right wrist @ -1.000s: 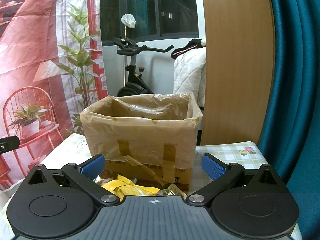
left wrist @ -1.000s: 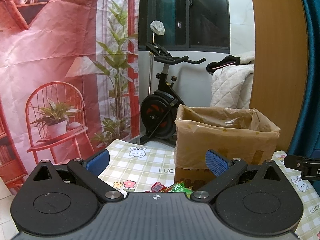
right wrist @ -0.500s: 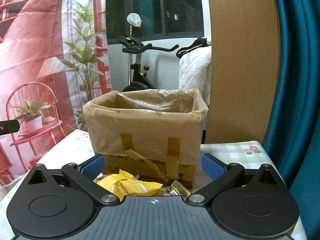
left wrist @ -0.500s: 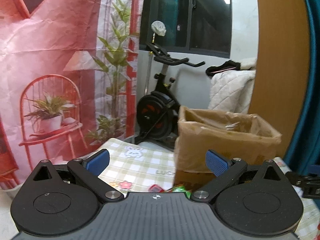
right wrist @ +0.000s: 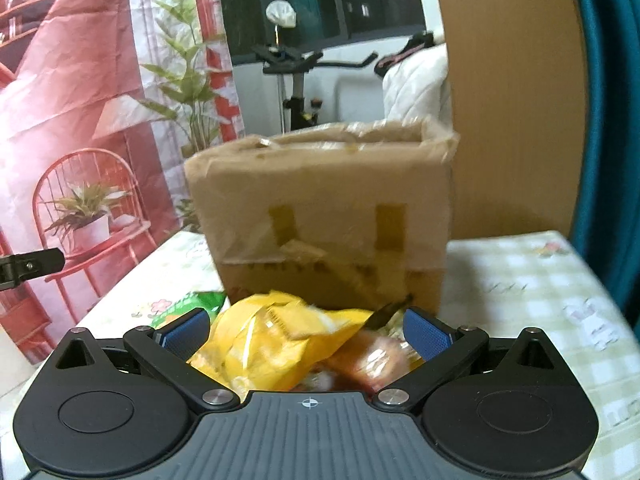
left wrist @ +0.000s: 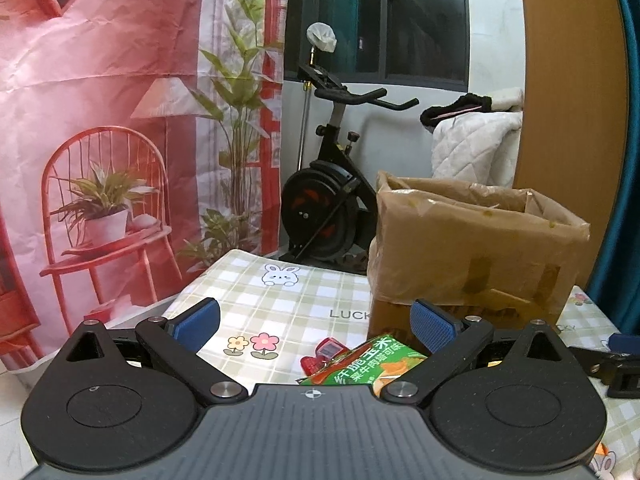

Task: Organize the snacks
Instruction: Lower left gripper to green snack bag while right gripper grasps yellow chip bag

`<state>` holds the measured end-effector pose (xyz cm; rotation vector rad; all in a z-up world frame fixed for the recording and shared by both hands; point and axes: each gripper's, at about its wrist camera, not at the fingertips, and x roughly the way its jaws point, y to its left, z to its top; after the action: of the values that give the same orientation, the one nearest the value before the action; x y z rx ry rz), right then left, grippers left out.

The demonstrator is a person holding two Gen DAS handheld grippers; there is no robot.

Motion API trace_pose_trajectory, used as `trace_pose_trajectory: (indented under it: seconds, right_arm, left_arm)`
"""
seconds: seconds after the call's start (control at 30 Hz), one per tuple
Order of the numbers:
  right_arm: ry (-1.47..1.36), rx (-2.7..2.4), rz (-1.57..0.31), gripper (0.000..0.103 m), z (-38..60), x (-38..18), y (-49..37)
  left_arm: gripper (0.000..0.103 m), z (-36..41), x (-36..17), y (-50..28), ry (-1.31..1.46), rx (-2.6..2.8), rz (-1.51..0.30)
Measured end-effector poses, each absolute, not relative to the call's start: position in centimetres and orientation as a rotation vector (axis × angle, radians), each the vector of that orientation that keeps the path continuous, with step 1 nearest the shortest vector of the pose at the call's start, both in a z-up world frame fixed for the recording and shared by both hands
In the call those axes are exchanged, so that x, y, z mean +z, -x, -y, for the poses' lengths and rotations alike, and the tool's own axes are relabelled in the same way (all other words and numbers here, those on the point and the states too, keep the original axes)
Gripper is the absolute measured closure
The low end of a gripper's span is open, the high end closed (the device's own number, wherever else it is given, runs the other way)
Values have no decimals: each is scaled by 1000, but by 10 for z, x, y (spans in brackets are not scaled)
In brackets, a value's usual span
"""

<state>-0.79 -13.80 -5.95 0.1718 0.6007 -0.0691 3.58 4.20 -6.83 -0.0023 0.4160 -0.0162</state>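
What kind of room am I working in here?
Most likely a home, perhaps a spare room or balcony corner: an exercise bike by the window, a quilt draped nearby, and a table with a bunny-print cloth holding snacks and a box.

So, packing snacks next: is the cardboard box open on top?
Open: the cardboard box has no lid, its inside walls showing. Contents cannot be seen.

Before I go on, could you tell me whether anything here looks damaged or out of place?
The cardboard box looks battered: its rim is crumpled and its front is patched with tape strips. Snack packets lie loose on the table before it.
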Motion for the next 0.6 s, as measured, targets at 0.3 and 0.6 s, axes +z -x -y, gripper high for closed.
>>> trace_pose_trajectory:
  seconds: [0.3, 0.6]
  right_arm:
    - [-288, -111, -664, 4, 121, -100, -38]
    - [-394, -142, -744, 16, 127, -128, -56]
  left_arm:
    - [9, -56, -80, -48, 2, -10, -445]
    - [18, -71, -96, -71, 53, -59, -528]
